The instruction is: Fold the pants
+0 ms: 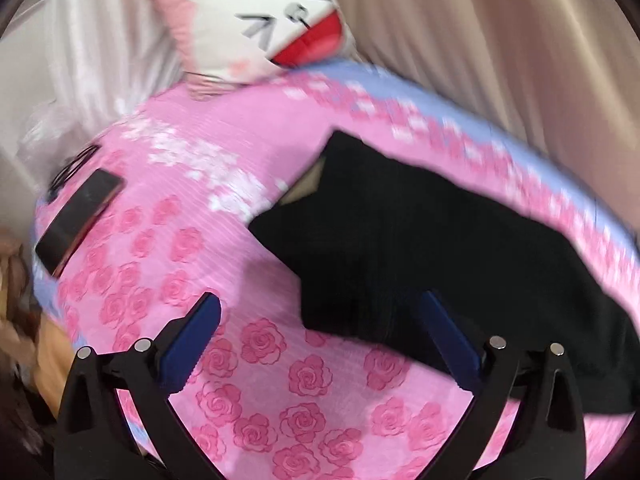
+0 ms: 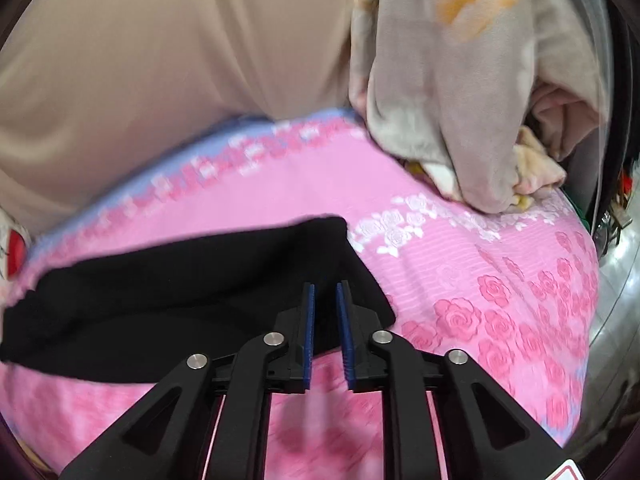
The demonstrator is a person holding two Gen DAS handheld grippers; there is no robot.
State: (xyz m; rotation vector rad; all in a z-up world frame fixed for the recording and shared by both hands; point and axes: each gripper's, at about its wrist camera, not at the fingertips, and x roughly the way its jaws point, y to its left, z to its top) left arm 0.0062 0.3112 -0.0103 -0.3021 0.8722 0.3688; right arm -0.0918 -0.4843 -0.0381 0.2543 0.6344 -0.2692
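The black fabric pants lie spread across the pink rose-patterned bedsheet, toward its blue-bordered far edge, with a pale lining patch showing at one opening in the left wrist view. The left gripper is spread wide and holds nothing; its right finger sits over the near hem of the garment, its left finger over bare sheet. The right gripper stands narrowed to a slim gap above the near corner of the same garment; whether cloth lies between its blue pads cannot be told. Both views are motion-blurred. The step in hand appears to be taking hold of the near edge for a fold. Recommended procedure: lower each tool until one pad slides under the hem, pinching all cloth layers but not the sheet beneath. Grip at two well-separated points on the same edge so the fabric lifts level. Carry the edge across in one even motion, keeping tension between the grippers to prevent sagging. Keep clear of the dark rectangular smartphone near the bed edge and the white cat-face plush cushion at the far side.
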